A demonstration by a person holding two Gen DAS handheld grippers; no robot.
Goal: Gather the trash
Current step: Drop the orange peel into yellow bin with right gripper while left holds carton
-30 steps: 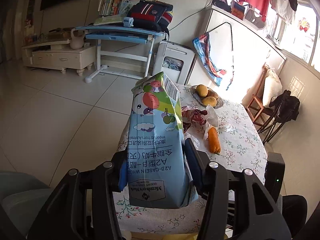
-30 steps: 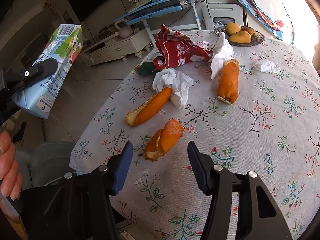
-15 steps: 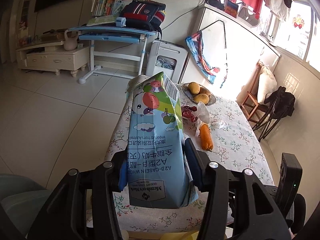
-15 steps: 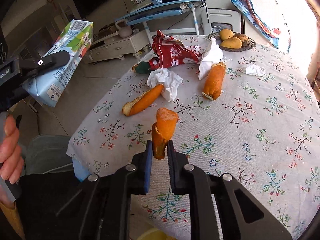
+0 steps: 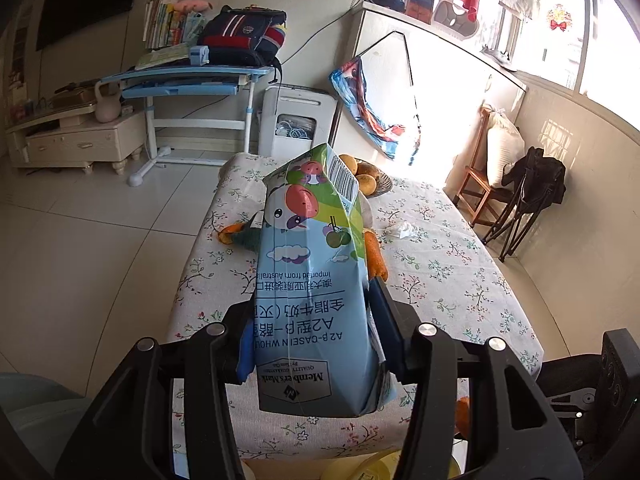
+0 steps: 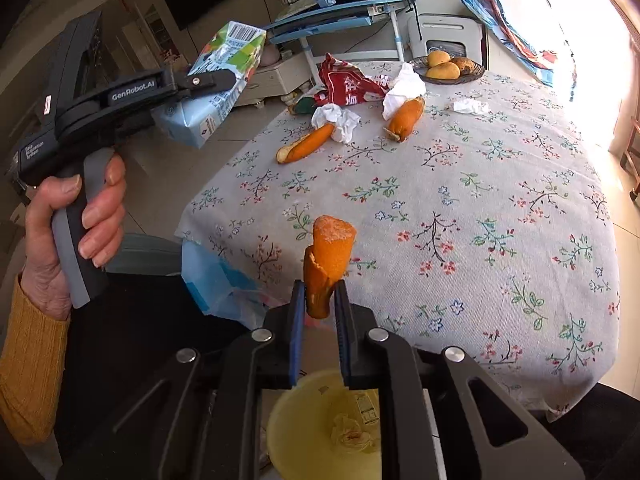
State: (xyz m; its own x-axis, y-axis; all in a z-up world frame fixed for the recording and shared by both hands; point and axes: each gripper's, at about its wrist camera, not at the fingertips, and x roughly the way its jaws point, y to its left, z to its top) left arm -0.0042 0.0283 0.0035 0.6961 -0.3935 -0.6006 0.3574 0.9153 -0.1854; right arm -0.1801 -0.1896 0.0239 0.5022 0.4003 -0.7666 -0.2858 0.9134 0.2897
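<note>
The task looks partly done: the left tongs [image 5: 312, 344] grip a blue and green milk carton [image 5: 312, 280] at mid-frame, the right tongs [image 6: 320, 308], their jaws having just closed, pinch an orange peel piece [image 6: 326, 264] above a yellow bin [image 6: 320, 432] at the lower edge that already holds scraps. Left on the floral-clothed surface [image 6: 480, 220], upper middle: a red crumpled wrapper [image 6: 344, 84], two orange peels [image 6: 306, 145], white tissues [image 6: 404, 88]. Behind, a blue desk [image 5: 180, 80] against the wall

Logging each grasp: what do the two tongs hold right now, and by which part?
Left tongs: blue-and-green milk carton, gripped near its base. Right tongs: curled orange fruit peel, pinched at its lower end.
</note>
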